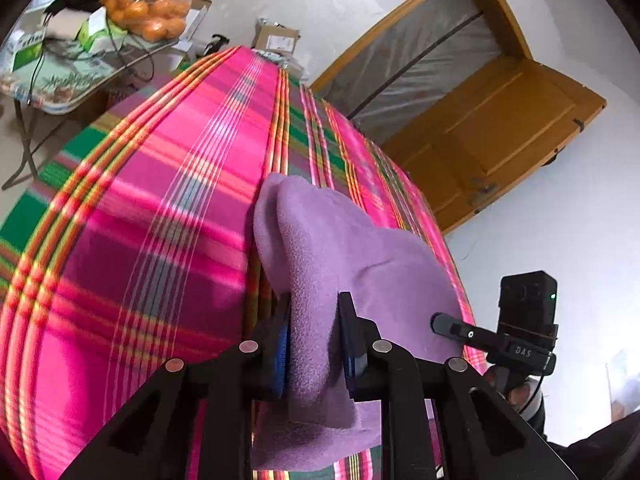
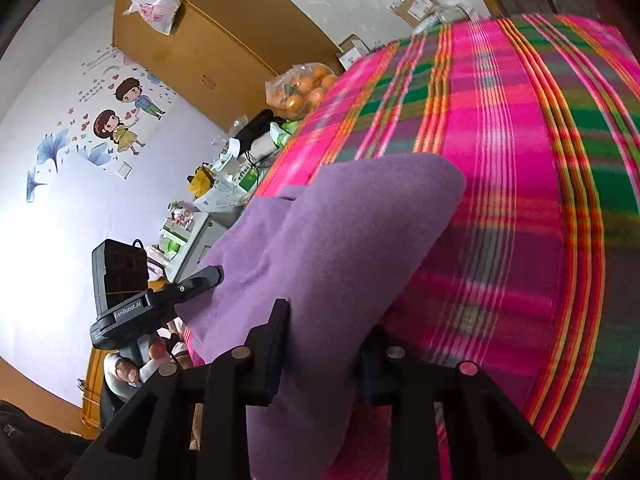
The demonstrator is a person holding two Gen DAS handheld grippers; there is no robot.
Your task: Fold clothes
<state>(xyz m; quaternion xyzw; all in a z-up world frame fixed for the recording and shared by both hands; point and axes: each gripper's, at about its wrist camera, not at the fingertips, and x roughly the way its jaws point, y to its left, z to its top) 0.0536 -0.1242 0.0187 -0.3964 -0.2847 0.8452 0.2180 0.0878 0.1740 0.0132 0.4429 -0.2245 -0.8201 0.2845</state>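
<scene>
With both claws clamped on the purple cloth (image 1: 320, 248), left claw (image 1: 314, 344) and right claw (image 2: 324, 344), I hold it over the striped blanket (image 1: 160, 184), free end toward twelve o'clock, ready to fold.

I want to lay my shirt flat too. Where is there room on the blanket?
Free: the wide pink stripes of the blanket left of the purple cloth, up to its far edge. Crowded: the side table, piled with oranges and boxes, and near both grippers.
</scene>
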